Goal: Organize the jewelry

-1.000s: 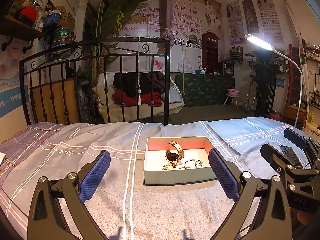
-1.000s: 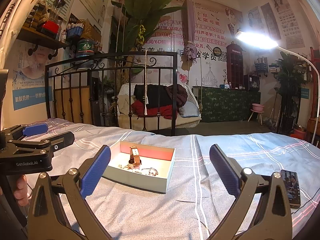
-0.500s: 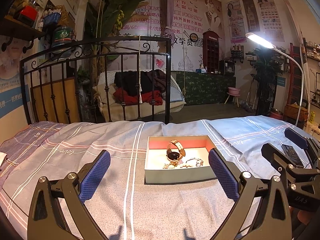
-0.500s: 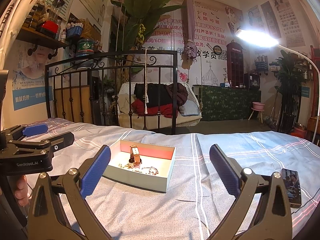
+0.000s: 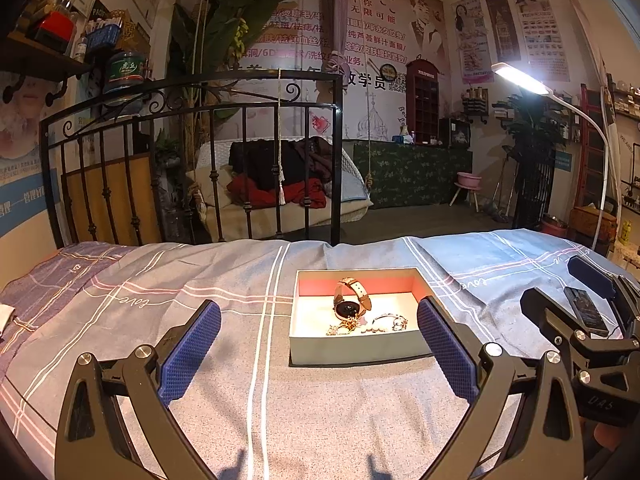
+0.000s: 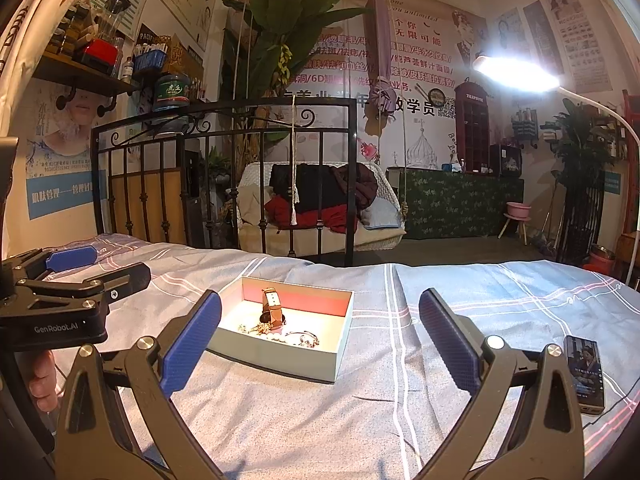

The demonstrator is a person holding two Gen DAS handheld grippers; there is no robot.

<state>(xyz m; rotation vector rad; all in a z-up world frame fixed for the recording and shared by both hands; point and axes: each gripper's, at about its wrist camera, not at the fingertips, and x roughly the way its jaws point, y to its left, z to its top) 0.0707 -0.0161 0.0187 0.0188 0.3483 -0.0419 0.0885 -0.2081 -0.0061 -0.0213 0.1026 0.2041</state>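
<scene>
A shallow pale-green box with a red inner wall lies on the bed. Inside it a watch with a tan strap stands on edge; a gold chain piece and a silver bracelet lie in front of it. My left gripper hovers open just short of the box, nothing between its blue pads. My right gripper is open too, right of the box's near corner. Each gripper shows at the edge of the other's view.
A blue-grey striped bedspread covers the bed. A phone with a lit screen lies on it at the right. A black iron bed frame stands behind, and a bright lamp arches over from the right.
Both views have barely shifted; the box sits a touch further right in the left wrist view. Both grippers stay open and the jewelry has not moved.
</scene>
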